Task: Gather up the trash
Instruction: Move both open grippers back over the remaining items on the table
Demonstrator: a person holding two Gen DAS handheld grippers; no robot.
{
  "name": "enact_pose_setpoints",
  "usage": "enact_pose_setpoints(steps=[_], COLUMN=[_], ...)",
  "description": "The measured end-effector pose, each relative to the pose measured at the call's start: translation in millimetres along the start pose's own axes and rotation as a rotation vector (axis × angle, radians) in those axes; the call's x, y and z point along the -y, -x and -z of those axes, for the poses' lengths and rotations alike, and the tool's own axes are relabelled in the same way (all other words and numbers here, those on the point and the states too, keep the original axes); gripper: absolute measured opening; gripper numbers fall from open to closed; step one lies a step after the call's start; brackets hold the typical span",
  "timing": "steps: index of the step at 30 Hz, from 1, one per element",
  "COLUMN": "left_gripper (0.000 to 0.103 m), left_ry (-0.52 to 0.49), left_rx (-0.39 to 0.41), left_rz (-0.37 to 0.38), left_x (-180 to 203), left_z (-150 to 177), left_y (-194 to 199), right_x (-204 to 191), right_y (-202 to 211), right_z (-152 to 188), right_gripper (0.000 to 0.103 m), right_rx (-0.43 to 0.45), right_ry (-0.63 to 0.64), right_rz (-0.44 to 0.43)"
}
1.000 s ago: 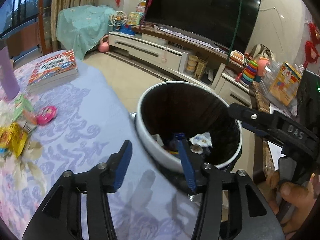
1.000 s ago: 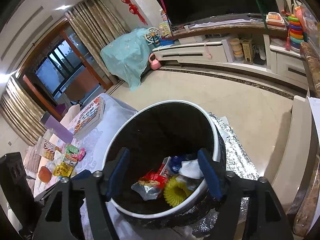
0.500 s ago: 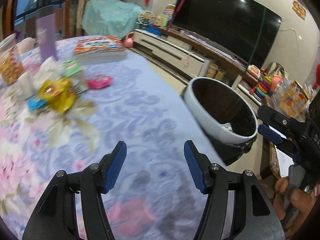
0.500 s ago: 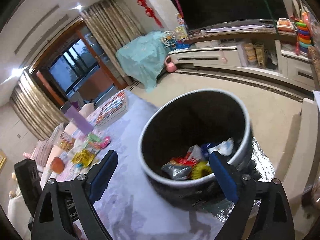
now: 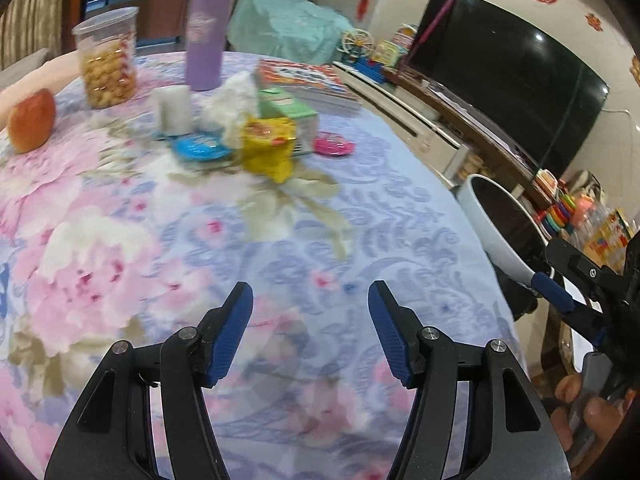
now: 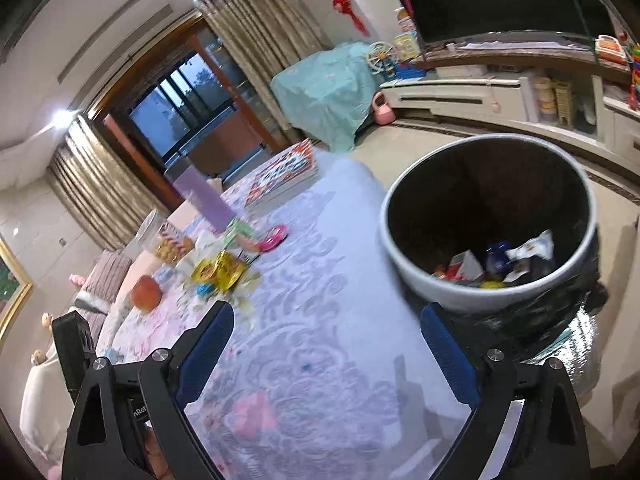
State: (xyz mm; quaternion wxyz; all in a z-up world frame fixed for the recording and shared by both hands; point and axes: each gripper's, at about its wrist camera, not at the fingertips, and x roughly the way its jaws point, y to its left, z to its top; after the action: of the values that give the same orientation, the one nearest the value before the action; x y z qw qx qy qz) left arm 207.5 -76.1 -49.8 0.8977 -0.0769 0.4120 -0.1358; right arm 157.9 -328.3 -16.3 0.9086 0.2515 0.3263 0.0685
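Note:
A white trash bin (image 6: 472, 292) with a black liner stands off the table's right edge, with several wrappers (image 6: 496, 260) inside; its rim shows in the left wrist view (image 5: 500, 240). Loose trash lies mid-table: a yellow wrapper (image 5: 268, 148), a blue lid (image 5: 200, 148), a pink lid (image 5: 334, 146), crumpled white tissue (image 5: 234, 104). The yellow wrapper also shows in the right wrist view (image 6: 218, 270). My left gripper (image 5: 310, 312) is open and empty above the floral tablecloth, short of the trash. My right gripper (image 6: 326, 344) is open and empty between table and bin.
A purple tumbler (image 5: 206, 32), a snack jar (image 5: 106, 60), an apple (image 5: 32, 120), a green carton (image 5: 286, 108) and books (image 5: 308, 84) stand on the table's far side. A TV unit (image 5: 440, 120) and toys lie beyond the bin.
My left gripper has swung left from over the bin to above the tablecloth, facing the trash pile. My right gripper has drawn back from the bin and opened wider.

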Motion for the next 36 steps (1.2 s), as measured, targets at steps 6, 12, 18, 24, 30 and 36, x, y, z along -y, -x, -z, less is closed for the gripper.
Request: enact_pose_setpoints(steps=[6,12,18,24,30,36], left_gripper=[0.061,0.061,0.061,0.061,0.061,0.061], left_ry=[0.043,0.07,0.078,0.073,0.069,0.073], left_rx=[0.005,0.011,0.025,0.034,0.045,0.048], left_rz=[-0.025,-0.043,-0.073,-0.104,-0.12,-0.108], left_x=[-26,-46,-66,-81,-98,-109], left_z=[1,-2,-15,-33,-62,-89], left_y=[5,7,4,-4,-16,-31], right_x=[-18,-34,-48,-57,-67,-77], right_y=[-15,-29,-41,-58,-76,-96], right_z=[12,16,18,18,15,9], right_gripper=[0.096,0.096,0.096,0.096,0.096,0.095], right_rx=[-0.035,-0.054,-0.068,-0.083,-0.104,-0.12], right_ry=[0.022,0.061,0.089,0.089,0.085,0.1], right_rz=[-0.013,-0.032,-0.048,-0.062,-0.085,-0.107])
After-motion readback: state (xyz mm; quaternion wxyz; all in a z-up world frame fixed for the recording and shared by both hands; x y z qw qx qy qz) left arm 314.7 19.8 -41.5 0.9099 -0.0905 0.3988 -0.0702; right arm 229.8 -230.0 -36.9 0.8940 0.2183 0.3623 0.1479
